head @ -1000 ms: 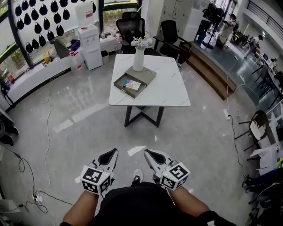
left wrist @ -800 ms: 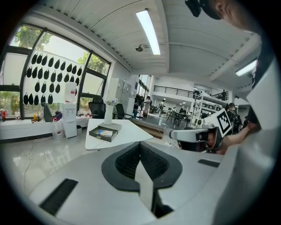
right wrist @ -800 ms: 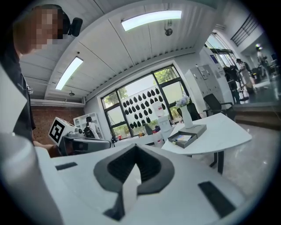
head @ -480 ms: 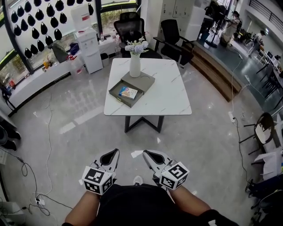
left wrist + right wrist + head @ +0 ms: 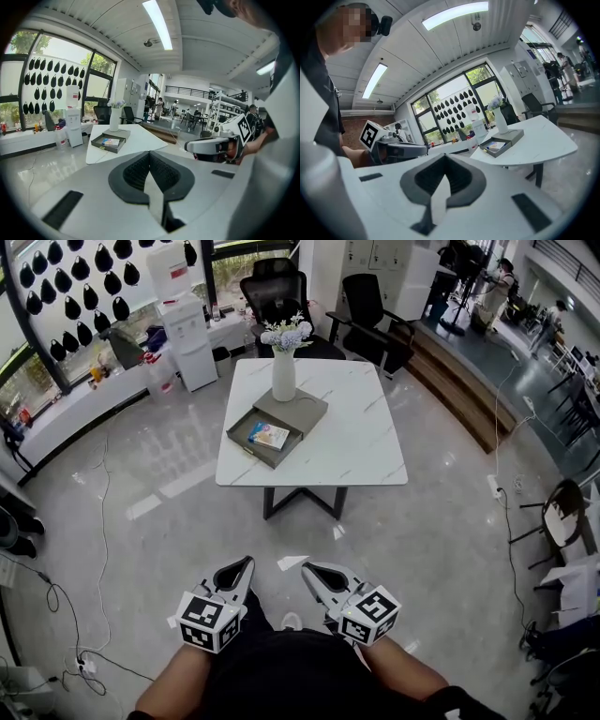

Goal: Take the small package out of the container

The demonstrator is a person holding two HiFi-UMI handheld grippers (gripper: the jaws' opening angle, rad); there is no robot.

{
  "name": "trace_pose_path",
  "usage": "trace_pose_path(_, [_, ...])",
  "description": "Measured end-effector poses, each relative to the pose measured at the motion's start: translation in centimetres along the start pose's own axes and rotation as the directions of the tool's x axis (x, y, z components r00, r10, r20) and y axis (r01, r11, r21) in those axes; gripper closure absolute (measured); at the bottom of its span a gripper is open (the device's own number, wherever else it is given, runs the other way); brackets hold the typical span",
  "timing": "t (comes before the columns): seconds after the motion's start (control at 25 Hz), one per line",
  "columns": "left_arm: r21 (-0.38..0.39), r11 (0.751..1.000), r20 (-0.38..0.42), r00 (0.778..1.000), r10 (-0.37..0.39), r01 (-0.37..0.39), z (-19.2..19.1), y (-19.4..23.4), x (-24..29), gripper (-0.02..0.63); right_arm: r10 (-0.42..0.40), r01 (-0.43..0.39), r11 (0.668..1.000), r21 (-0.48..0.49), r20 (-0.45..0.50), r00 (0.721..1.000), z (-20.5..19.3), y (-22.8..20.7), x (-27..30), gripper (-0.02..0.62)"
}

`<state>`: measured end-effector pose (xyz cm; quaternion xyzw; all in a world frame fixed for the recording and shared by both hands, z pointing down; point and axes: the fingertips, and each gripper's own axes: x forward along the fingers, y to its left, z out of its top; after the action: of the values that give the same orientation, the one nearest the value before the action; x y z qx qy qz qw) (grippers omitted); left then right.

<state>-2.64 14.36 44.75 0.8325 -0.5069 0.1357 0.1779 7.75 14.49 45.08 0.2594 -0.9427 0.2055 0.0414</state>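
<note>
Left tongs (image 5: 242,563): closed, pads together, nothing between them.
Right tongs (image 5: 309,568): closed as well, and empty.
Small package (image 5: 269,435): lies flat in the open part of the grey container (image 5: 243,440), on the near-left part of the white counter (image 5: 361,442).
Neighbour: a vase (image 5: 283,377) with flowers stands on the container's covered far end, just behind the package.
Direction: the package is straight ahead of both tongs and well apart from them, with bare floor (image 5: 422,540) between.
Nearer hand: almost even; the package sits a touch to the left of the midline, so the left tongs look slightly better placed.
Long axis: the container runs diagonally, from near-left to far-right toward the vase. The package's own axis is too small to tell.
Coming move, as I judge it: close the gap to the counter, then open one pair of tongs above the package.
</note>
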Motion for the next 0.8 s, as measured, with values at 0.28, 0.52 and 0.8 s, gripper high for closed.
trace_pose_path(0.28, [0.013, 1.0, 0.008, 1.0, -0.025, 0.025, 1.2, 1.0, 2.5, 0.604, -0.019, 0.019, 1.0, 0.002, -0.01, 1.0, -0.1, -1.5, 1.0, 0.595])
trace_pose_path(0.52, [-0.003, 0.999, 0.016, 0.999, -0.04, 0.041, 2.4, 3.6, 5.4, 0.604, -0.045, 0.045, 0.999, 0.002, -0.027, 0.999, 0.7, -4.5, 3.6, 0.594])
trace_pose_path(0.8, [-0.009, 0.997, 0.007, 0.997, -0.071, 0.071, 4.2, 9.3, 10.1, 0.604, -0.081, 0.081, 0.997, -0.006, -0.05, 0.995, 2.6, -9.1, 9.6, 0.594])
